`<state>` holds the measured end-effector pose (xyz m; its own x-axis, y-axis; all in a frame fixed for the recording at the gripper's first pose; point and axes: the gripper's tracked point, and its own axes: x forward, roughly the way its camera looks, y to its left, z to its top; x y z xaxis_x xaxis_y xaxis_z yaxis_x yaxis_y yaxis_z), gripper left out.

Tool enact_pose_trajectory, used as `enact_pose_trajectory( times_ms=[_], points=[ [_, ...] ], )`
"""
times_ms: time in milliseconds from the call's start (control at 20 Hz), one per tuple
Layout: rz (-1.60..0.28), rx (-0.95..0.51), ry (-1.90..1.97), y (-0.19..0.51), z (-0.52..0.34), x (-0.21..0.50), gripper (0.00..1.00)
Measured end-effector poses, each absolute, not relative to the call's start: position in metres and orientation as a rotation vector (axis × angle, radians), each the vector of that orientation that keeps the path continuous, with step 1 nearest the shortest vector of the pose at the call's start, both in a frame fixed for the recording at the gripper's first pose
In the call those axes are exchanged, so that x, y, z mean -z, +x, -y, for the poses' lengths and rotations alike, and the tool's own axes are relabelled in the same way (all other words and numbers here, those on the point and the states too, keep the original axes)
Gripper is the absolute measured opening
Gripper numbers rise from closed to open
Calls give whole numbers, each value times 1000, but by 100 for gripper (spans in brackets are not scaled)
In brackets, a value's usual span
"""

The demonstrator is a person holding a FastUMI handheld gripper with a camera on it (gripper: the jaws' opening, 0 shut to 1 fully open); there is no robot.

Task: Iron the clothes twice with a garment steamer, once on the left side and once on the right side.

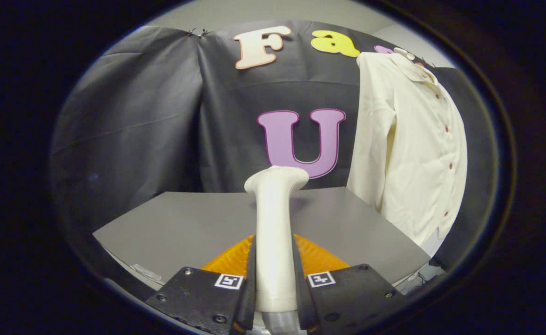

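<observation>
A cream garment steamer [274, 232] stands upright between my fingers, its head at the top level with the back of the grey table [184, 223]. My gripper [275, 284] is shut on the steamer's handle, both fingers [249, 279] pressing its sides. A cream long-sleeved shirt [407, 149] with small red buttons hangs to the right, beyond the table's right edge, in front of the black cloth wall. The steamer is well apart from the shirt, to its left.
An orange ribbed mat [319, 258] lies on the table just behind the fingers, under the steamer. The black cloth wall [138, 121] closes the back and left. The table's front edge runs close below the fingers.
</observation>
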<state>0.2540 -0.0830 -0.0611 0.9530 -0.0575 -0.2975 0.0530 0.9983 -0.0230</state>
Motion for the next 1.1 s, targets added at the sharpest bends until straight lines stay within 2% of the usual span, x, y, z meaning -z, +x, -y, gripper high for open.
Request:
enact_pose_trajectory(
  times_ms=[300,600,1100],
  points=[
    [-276,24,11,230,86,60,35],
    [-165,-25,38,193,115,22,34],
    [5,27,19,158,232,-41,34]
  ],
)
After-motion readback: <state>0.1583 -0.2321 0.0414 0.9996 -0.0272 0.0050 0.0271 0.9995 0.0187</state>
